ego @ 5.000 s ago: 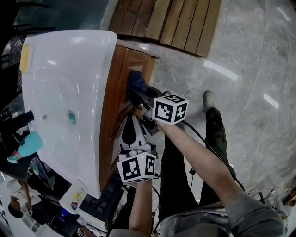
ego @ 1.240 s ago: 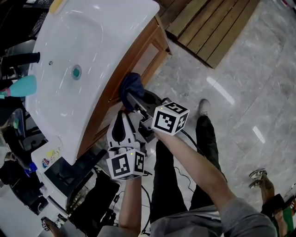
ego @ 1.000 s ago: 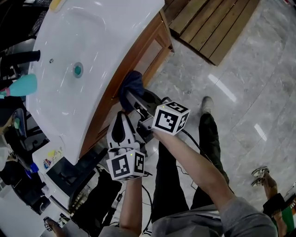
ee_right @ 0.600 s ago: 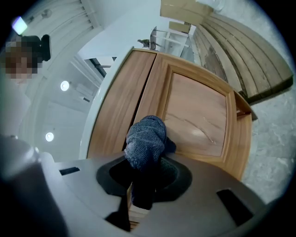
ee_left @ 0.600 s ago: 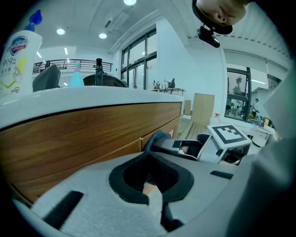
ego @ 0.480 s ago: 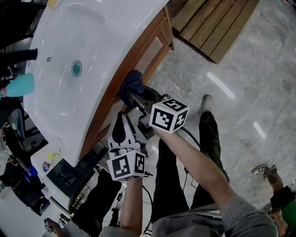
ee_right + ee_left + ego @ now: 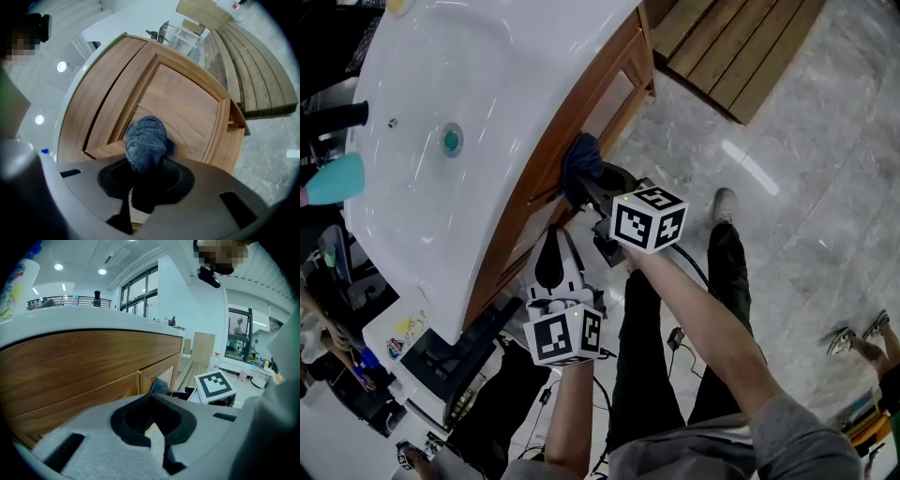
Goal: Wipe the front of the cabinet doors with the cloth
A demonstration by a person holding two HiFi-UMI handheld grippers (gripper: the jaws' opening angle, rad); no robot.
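Note:
A dark blue cloth [image 7: 581, 157] is bunched in my right gripper [image 7: 587, 182], which is shut on it. The cloth [image 7: 146, 140] presses against the recessed panel of a wooden cabinet door [image 7: 187, 110] under the sink. In the head view the cabinet front [image 7: 581, 112] runs diagonally below the white basin. My left gripper [image 7: 553, 247] hangs lower along the cabinet, jaws shut with nothing between them. The left gripper view faces the wooden drawer fronts [image 7: 84, 376], with the cloth [image 7: 159, 386] and the right gripper's marker cube [image 7: 214, 385] off to the right.
The white sink top [image 7: 478, 112] overhangs the cabinet, with a drain [image 7: 451, 140], a black tap [image 7: 333, 116] and a teal bottle [image 7: 328, 180]. A slatted wooden platform [image 7: 741, 47] lies on the marble floor [image 7: 806, 187]. A cable [image 7: 675, 337] trails by my legs.
My right gripper has slid the cloth a little along the door toward the cabinet's far corner. The left gripper has barely moved.

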